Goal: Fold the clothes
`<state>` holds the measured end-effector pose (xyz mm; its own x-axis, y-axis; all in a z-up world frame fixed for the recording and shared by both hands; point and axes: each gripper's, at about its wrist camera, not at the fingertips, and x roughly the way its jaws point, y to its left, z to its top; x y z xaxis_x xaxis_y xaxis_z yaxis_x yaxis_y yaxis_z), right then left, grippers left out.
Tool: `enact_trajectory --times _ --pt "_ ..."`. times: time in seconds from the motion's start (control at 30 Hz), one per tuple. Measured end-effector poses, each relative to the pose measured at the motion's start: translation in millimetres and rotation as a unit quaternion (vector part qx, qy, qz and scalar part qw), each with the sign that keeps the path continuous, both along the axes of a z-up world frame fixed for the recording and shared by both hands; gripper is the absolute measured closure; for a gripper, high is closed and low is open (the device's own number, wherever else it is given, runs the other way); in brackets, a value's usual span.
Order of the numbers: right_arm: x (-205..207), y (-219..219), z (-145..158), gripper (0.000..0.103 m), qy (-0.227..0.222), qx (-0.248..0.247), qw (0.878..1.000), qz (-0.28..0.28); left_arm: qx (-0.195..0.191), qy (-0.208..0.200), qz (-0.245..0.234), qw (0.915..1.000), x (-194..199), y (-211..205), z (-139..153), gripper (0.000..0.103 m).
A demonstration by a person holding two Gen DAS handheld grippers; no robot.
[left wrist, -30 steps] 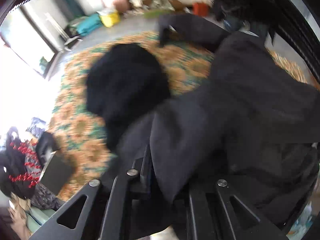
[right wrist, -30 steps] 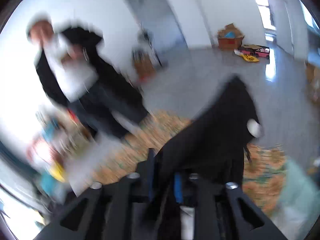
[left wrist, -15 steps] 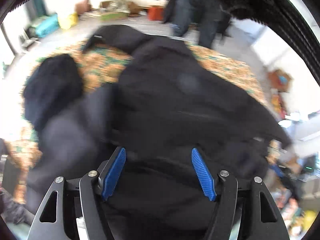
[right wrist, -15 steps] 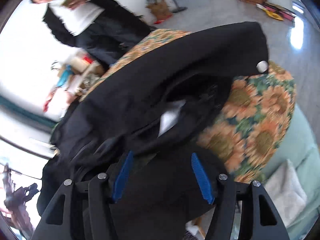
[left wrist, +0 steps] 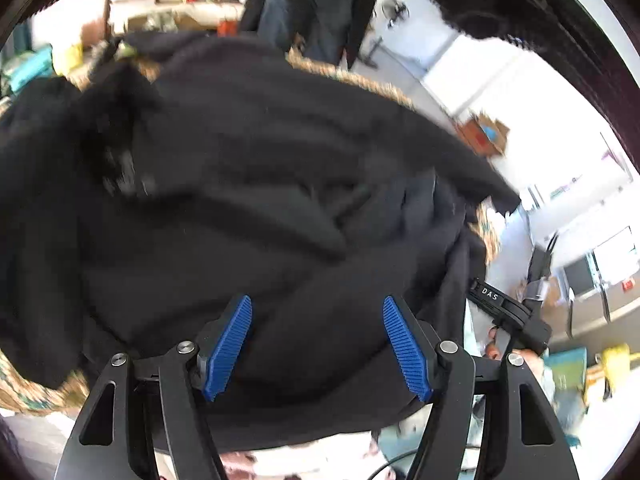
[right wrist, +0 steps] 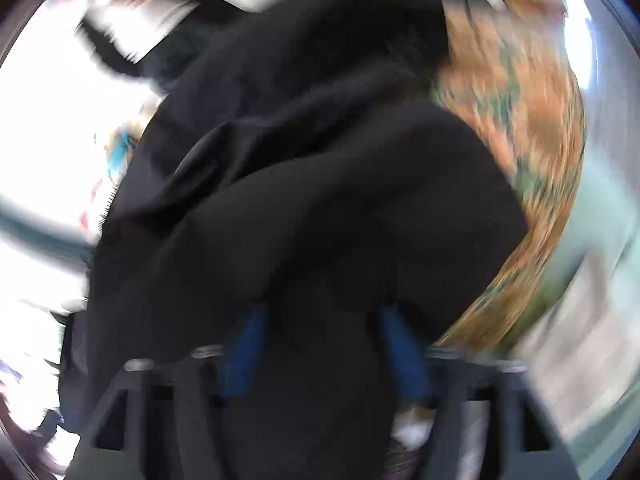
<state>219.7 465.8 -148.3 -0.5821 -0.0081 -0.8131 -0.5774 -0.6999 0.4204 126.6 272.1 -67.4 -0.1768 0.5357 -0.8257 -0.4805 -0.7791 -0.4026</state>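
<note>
Right now we see one black garment (left wrist: pixel 248 184) filling most of both views, spread in loose folds over a surface covered with an orange and green flower-print cloth (right wrist: pixel 516 92). From the left wrist view its long axis runs roughly from the upper left toward the right, where a sleeve-like end (left wrist: pixel 492 184) tapers to a point past the cloth's edge. We cannot tell front from back, or collar from hem.

Our left claw (left wrist: pixel 316 344) is spread wide, its two blue pads (left wrist: pixel 230 344) well apart, with the garment lying between and beyond them; nothing is pinched. Our right claw (right wrist: pixel 320 356) shows through heavy blur: two blue pads (right wrist: pixel 244 352) stand apart, with dark fabric lying across the gap, so it looks spread too. Whether the fabric touches those pads we cannot tell.

Part of a second black gripper (left wrist: pixel 508 312), with white letters on it, shows at the right of the left wrist view.

One person (left wrist: pixel 316 8) in dark trousers stands beyond the far edge. A cardboard box (left wrist: pixel 484 136) sits on the floor to the right; its contents are too small to make out.
</note>
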Motion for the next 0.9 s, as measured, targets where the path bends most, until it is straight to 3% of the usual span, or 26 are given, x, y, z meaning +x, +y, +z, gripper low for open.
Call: enact_trajectory --times 0.03,0.07,0.23,0.4,0.47,0.5,0.53,0.6,0.63,0.7,0.77,0.9 --pt "-2 -18 3 0.087 0.012 -0.006 0.999 0.048 -0.003 -0.002 0.003 1.0000 1 -1 -5 0.034" --pt "-3 -35 4 0.090 0.019 -0.013 0.996 0.085 -0.006 -0.004 0.006 1.0000 2 -3 -9 0.034" --pt "27 -129 -11 0.095 -0.008 0.004 0.980 0.199 -0.029 -0.011 -0.004 0.9995 8 -5 -30 0.034" --pt "61 -209 -23 0.094 -0.029 0.024 0.956 0.290 -0.102 0.004 -0.005 0.9948 5 -2 -54 0.034" --pt "77 -191 -8 0.088 -0.007 0.026 0.964 0.265 -0.104 -0.008 0.000 0.9945 -1 -3 -62 0.031" --pt "84 -174 1 0.078 0.007 0.022 0.970 0.242 -0.105 -0.013 0.004 0.9943 -5 -4 -67 0.031" --pt "90 -149 12 0.070 0.024 0.015 0.978 0.208 -0.107 -0.019 0.009 0.9940 -8 -4 -71 0.031" --pt "101 -102 30 0.063 0.056 -0.003 0.989 0.137 -0.126 -0.011 0.018 0.9918 -12 -3 -76 0.030" --pt "106 -77 37 0.047 0.080 -0.015 0.992 0.097 -0.140 -0.004 0.022 0.9898 -14 -2 -78 0.030" --pt "106 -46 42 0.031 0.099 -0.015 0.993 0.055 -0.154 0.001 0.026 0.9877 -15 -1 -79 0.030" --pt "100 -26 43 0.033 0.101 -0.012 0.994 0.033 -0.162 0.001 0.027 0.9865 -17 -1 -79 0.030" --pt "64 -32 32 0.033 0.116 -0.048 0.989 0.083 -0.174 0.008 0.035 0.9841 -20 0 -72 0.031"
